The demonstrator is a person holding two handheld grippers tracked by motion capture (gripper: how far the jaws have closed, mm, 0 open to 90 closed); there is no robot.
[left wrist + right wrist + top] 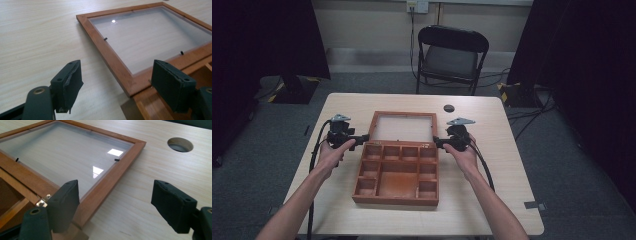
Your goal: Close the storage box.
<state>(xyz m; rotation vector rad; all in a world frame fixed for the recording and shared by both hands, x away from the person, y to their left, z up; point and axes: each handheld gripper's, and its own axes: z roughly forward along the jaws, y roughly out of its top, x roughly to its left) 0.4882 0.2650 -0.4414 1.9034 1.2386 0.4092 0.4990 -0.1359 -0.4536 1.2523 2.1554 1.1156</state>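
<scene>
No readable text, label, brand, number or sign on any surface here.

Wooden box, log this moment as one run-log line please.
wooden box: open on table | glass lid: flat behind tray | left gripper: open at left hinge corner | right gripper: open at right hinge corner

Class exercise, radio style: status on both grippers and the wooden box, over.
Left gripper open, right gripper open, each at a hinge corner. Wooden box open, glass lid flat on the table. Nothing in the way.
</scene>
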